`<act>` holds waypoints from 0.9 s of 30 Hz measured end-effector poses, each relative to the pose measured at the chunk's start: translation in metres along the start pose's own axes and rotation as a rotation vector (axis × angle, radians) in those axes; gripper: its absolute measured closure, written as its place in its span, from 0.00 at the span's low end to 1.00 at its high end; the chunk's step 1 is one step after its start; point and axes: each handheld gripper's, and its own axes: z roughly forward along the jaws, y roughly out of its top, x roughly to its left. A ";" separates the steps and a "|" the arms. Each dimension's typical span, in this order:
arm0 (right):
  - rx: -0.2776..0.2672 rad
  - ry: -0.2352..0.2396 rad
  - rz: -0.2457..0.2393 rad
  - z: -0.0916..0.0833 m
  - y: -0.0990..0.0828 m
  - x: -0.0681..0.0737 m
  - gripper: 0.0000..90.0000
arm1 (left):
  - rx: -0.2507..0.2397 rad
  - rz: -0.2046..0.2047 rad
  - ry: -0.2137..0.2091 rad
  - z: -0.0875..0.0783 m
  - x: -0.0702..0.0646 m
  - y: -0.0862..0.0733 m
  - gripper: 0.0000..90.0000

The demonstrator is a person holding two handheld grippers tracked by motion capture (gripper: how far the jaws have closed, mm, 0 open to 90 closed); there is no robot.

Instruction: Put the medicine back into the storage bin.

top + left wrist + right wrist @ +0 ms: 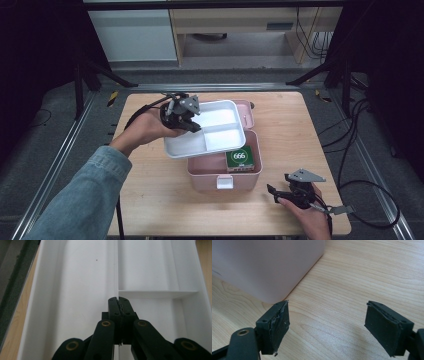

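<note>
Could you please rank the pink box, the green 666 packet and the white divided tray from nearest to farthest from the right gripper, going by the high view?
From the right gripper, resting at the table's near right:
1. Pink box, just to its left; nearest.
2. Green 666 packet, inside that box at its right end.
3. White divided tray, farther back and left, clamped by the left gripper.

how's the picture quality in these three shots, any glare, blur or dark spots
High view: the wooden table is evenly lit, the surroundings fall near black, and the image is soft. Left gripper view: the white tray looks bright and slightly washed out, with the black fingers sharp. Right gripper view: the wood grain is crisp, the pink box is blurred, and a soft shadow lies between the fingers.
</note>
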 end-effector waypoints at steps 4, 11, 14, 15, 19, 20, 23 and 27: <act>-0.003 -0.001 0.002 -0.001 0.000 -0.002 0.22 | -0.006 0.017 -0.027 0.016 -0.001 0.011 1.00; -0.006 -0.003 0.005 -0.002 -0.001 -0.003 0.22 | 0.002 0.036 -0.065 0.038 -0.005 0.018 1.00; -0.005 -0.003 0.004 -0.002 -0.001 -0.003 0.22 | 0.019 0.053 -0.077 0.046 -0.010 0.019 1.00; -0.005 -0.003 0.005 -0.002 -0.001 -0.003 0.22 | 0.021 0.055 -0.081 0.049 -0.011 0.019 1.00; -0.002 0.000 0.004 -0.002 -0.001 -0.002 0.22 | 0.023 0.068 -0.102 0.060 -0.014 0.018 1.00; -0.001 -0.002 0.001 -0.001 -0.001 -0.002 0.22 | 0.022 0.072 -0.102 0.063 -0.015 0.017 1.00; -0.003 -0.001 0.004 -0.002 -0.001 -0.002 0.22 | 0.005 0.058 -0.117 0.065 -0.015 0.016 1.00; -0.005 -0.003 0.003 -0.002 -0.001 -0.003 0.22 | 0.002 0.063 -0.124 0.065 -0.016 0.017 1.00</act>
